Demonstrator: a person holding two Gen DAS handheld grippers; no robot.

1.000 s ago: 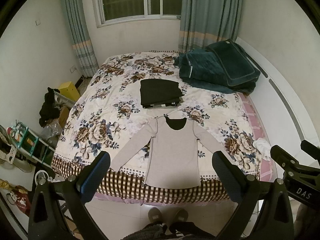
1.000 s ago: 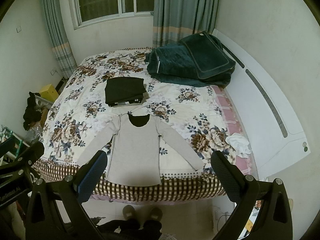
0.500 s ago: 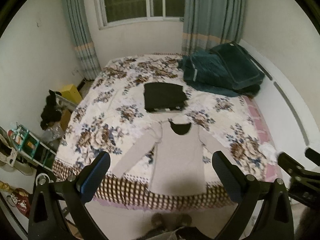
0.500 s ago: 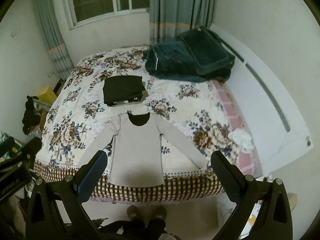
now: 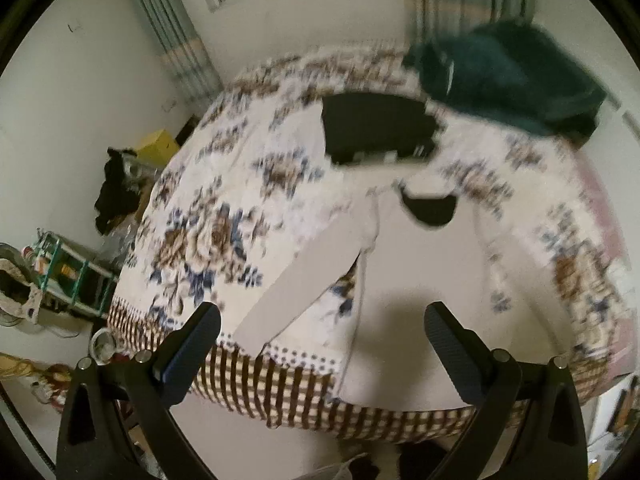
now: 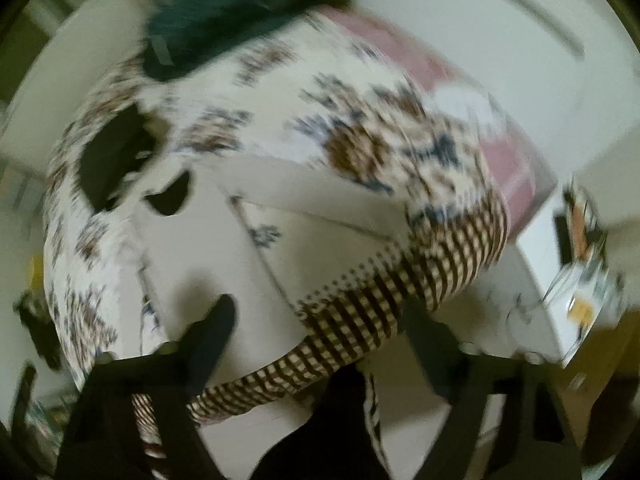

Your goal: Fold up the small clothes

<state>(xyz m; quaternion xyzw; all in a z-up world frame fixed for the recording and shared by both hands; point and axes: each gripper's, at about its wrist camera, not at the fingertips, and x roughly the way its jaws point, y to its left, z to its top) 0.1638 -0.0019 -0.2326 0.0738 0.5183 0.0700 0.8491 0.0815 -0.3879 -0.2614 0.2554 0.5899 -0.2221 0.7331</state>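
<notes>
A light grey long-sleeved top [image 5: 424,280] lies flat on the floral bedspread [image 5: 224,208], sleeves spread, hem hanging over the checkered front edge. It also shows in the right wrist view [image 6: 208,248]. My left gripper [image 5: 320,344] is open and empty, above the hem's left part near the left sleeve [image 5: 300,280]. My right gripper [image 6: 320,332] is open and empty, over the bed's front edge by the hem's right part, below the right sleeve [image 6: 320,200]. Both views are blurred.
A folded black garment [image 5: 376,128] lies beyond the top's collar. A dark green quilt [image 5: 512,68] is piled at the bed's far right. A shelf with clutter [image 5: 68,276] stands on the floor at left. A white cabinet [image 6: 560,272] stands right of the bed.
Both grippers have moved down and forward, close to the top's hem. The right view has tilted and swung right. The top has not moved.
</notes>
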